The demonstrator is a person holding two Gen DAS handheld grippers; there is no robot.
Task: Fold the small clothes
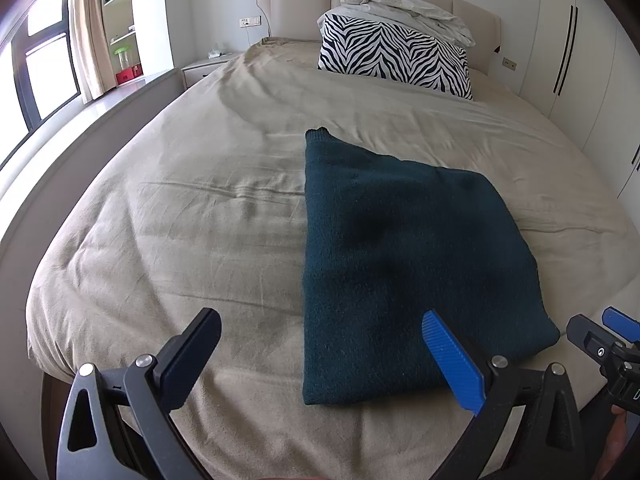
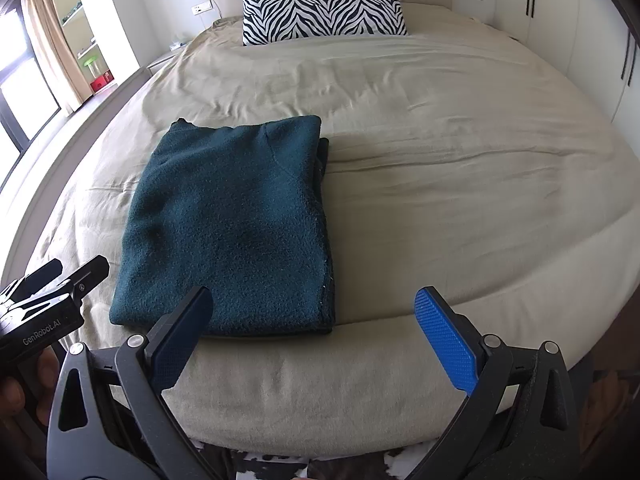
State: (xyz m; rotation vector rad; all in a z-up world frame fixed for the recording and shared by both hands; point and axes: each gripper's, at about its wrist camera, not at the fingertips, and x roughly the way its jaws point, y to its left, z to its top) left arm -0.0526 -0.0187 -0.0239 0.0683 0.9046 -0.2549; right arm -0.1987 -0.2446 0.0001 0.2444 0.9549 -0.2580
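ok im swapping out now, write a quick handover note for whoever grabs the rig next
Left tongs: open, empty, hovering over the near edge of the bed, just left of the garment.
Right tongs: open, empty, hovering at the near edge, by the garment's right corner.
Dark teal sweater: lies folded in a neat rectangle near the foot of the bed, not touched by either tongs.
Zebra pillow and a bundled duvet sit at the headboard, out of the way.
Done: the sweater looks folded.
Left: perhaps one more fold in half or a tidy of the right edge, where a lower layer peeks out; no other clothes in view.
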